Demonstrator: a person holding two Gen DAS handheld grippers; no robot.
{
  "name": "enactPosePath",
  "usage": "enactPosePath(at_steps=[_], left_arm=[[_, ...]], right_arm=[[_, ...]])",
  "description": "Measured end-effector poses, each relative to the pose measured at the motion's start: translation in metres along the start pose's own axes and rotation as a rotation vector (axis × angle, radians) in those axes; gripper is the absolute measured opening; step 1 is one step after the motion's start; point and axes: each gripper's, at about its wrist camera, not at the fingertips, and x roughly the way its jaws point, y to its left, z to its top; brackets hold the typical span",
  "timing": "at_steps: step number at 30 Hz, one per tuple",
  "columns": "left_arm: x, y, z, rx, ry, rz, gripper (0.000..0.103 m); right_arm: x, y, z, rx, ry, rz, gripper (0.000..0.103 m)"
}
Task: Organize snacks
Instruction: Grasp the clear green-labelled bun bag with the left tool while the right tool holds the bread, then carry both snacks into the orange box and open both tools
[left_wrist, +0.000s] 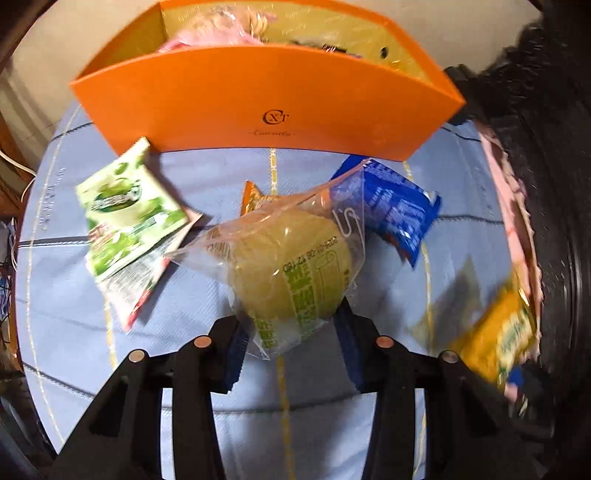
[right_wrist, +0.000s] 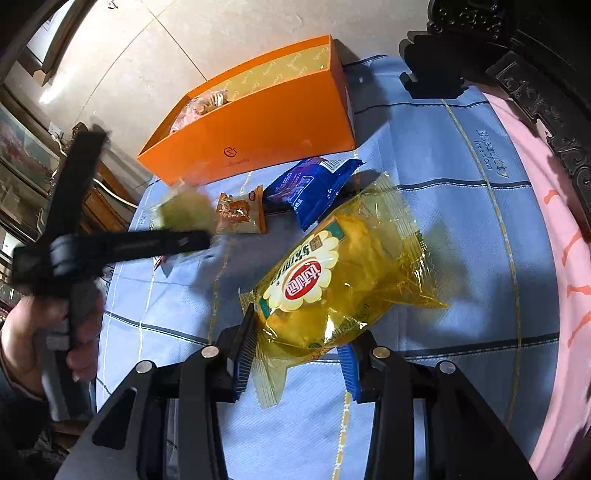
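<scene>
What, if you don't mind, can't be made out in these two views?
- Orange box contents: near wall hides most, both views.
- Yellow packet: motion-blurred at the left wrist view's edge.
- Green sachets: hidden behind the blurred left gripper in the right wrist view.

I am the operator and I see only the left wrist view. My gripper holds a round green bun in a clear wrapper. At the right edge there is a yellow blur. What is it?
Observer: A yellow snack bag, clamped in the right gripper.
Operator: What is the orange scrap behind my bun?
Observer: A small orange snack packet lying flat on the blue cloth, beside the blue packet.
Operator: Is the orange box full along its whole length?
Observer: No. Pink-wrapped snacks fill one end of the orange box; the other end shows only bare lining.
</scene>
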Motion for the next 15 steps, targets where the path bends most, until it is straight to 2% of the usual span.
enactPosePath(at_steps=[3, 6, 10, 15], left_arm=[[-0.015, 0.011, -0.013, 0.015, -0.019, 0.023, 0.043], [-0.027, 0.029, -0.023, -0.014, -0.022, 0.026, 0.043], [-0.046, 0.042, -0.028, -0.016, -0.042, 0.034, 0.043], [-0.089, 0.058, 0.005, -0.028, -0.140, 0.025, 0.043]], right_arm=[[-0.002, 0.004, -0.001, 0.000, -0.005, 0.011, 0.040], [-0.005, 0.012, 0.001, -0.016, -0.010, 0.022, 0.040], [-0.011, 0.031, 0.014, -0.060, -0.029, 0.037, 0.040], [-0.026, 0.055, 0.054, -0.104, -0.093, 0.071, 0.040]])
